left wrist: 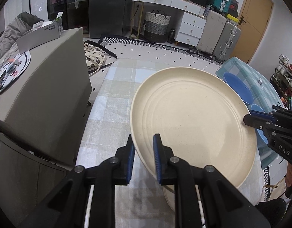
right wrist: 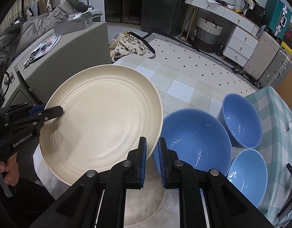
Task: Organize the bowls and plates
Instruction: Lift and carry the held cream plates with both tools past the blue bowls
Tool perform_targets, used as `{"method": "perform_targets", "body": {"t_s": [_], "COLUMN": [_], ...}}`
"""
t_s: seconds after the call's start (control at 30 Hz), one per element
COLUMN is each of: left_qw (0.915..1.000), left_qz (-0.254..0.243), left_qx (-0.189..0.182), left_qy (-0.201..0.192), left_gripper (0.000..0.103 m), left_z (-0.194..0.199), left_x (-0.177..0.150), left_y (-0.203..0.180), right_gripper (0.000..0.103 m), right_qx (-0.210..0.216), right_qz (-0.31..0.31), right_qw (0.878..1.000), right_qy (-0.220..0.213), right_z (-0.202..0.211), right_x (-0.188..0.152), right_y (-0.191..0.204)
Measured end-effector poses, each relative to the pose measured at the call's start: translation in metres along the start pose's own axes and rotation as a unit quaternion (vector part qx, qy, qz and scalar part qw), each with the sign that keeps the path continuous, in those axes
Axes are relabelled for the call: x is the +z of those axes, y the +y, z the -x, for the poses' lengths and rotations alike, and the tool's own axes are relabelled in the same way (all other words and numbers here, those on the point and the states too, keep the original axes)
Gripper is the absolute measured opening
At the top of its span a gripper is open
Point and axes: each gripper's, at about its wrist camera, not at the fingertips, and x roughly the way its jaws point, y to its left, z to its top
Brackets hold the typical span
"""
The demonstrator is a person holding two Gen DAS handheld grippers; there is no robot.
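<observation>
We hold the cream plate [right wrist: 100,117] lifted between us, left gripper [left wrist: 144,152] and right gripper [right wrist: 152,152] jaws clenched on opposite rims, blue bowls [right wrist: 195,133] just right.

Under the lifted cream plate [right wrist: 100,117], a second cream plate [right wrist: 146,205] mostly hidden, only its near rim showing between the right tongs [right wrist: 152,163]. In the left wrist view, same lower plate [left wrist: 169,195] reduced to a sliver behind the left tongs [left wrist: 144,159]. Blue bowls [left wrist: 239,89] there largely covered by the held plate and the teal checked cloth [left wrist: 241,70]. Nearest small blue bowl [right wrist: 246,174] partly cut by the tong arm. Hand [right wrist: 9,172] on the left tool cropped at the frame edge. Shelf items [left wrist: 284,77] at far right too small to tell.
</observation>
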Motion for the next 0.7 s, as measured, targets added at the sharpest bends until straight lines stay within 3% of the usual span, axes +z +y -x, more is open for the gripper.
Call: {"method": "perform_targets", "body": {"t_s": [0.33,0.7], "left_qw": [0.9993,0.9986], "left_qz": [-0.034,-0.052], "left_qx": [0.003,0.011], "left_qy": [-0.011,0.004], "left_gripper": [0.016,0.017], "left_z": [0.014,0.008], "left_x": [-0.02,-0.048], "left_y": [-0.02,-0.032], "right_gripper": [0.013,0.014], "right_qx": [0.005,0.02], "right_qz": [-0.011,-0.02], "right_qw": [1.0,1.0], "right_qy": [-0.016,-0.012], "right_z": [0.02,0.019], "right_x": [-0.045,-0.09], "right_y": [-0.005,-0.005]}}
